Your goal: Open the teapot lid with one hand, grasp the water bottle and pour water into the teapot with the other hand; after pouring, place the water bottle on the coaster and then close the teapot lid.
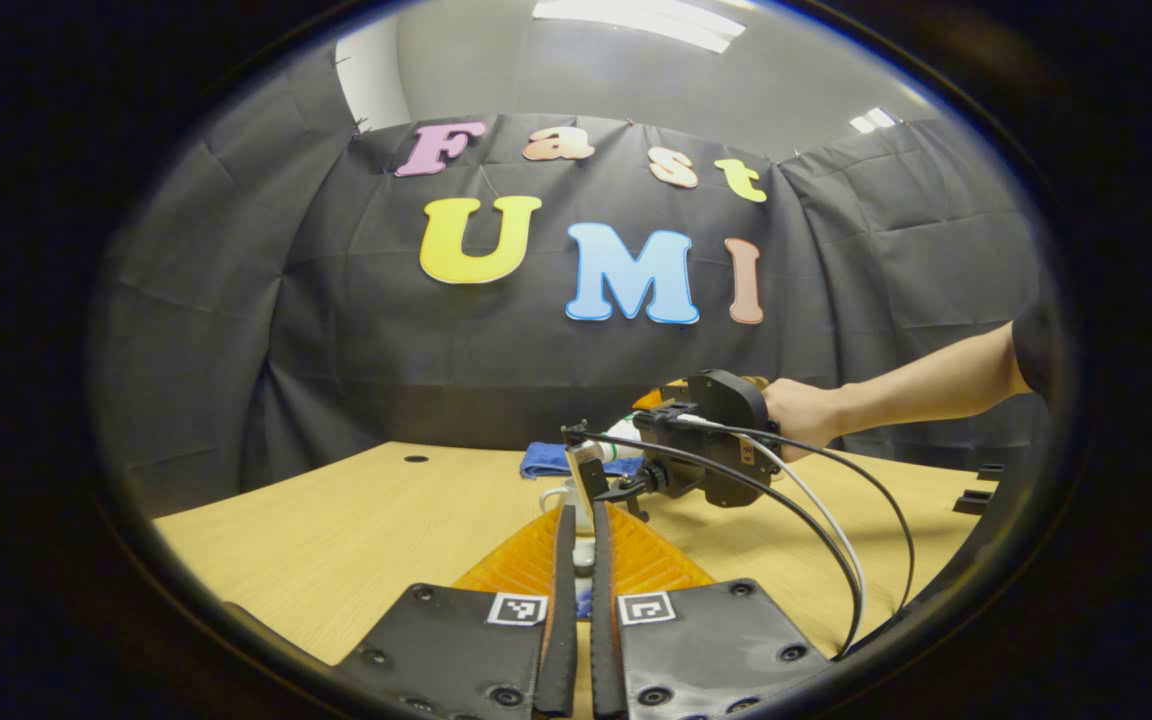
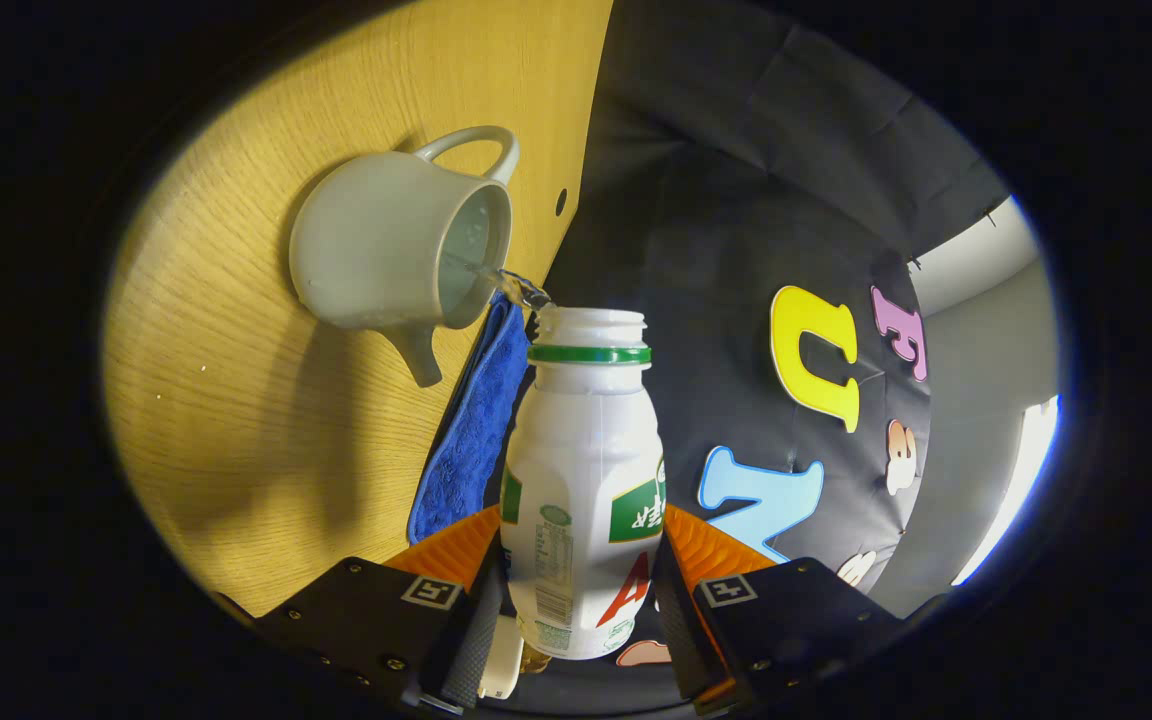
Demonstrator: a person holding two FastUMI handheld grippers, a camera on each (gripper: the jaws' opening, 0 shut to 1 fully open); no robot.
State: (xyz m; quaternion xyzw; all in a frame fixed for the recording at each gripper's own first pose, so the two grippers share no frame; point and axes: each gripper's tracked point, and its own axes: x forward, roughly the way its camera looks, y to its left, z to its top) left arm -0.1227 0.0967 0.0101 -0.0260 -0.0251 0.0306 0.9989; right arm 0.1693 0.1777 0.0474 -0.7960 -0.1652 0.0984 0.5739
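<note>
Clamped between the right gripper (image 2: 576,610)'s two fingers, nearest the lens in the right gripper view, is the water bottle (image 2: 584,480): white smooth plastic, waisted, green neck ring, uncapped. It is tipped over, and a thin stream leaves its mouth at 11 o'clock into the open teapot (image 2: 398,250), a pale glazed rounded pot with loop handle and short spout, on the wood-grain table (image 2: 236,430). A nubby blue cloth (image 2: 471,430) lies beside it.

Pouring looks underway. Next, I judge: level the bottle, find the coaster.

In the left gripper view, the left gripper (image 1: 581,570) is narrowed, something small pinched between its fingers, likely the lid, though I cannot tell.
</note>
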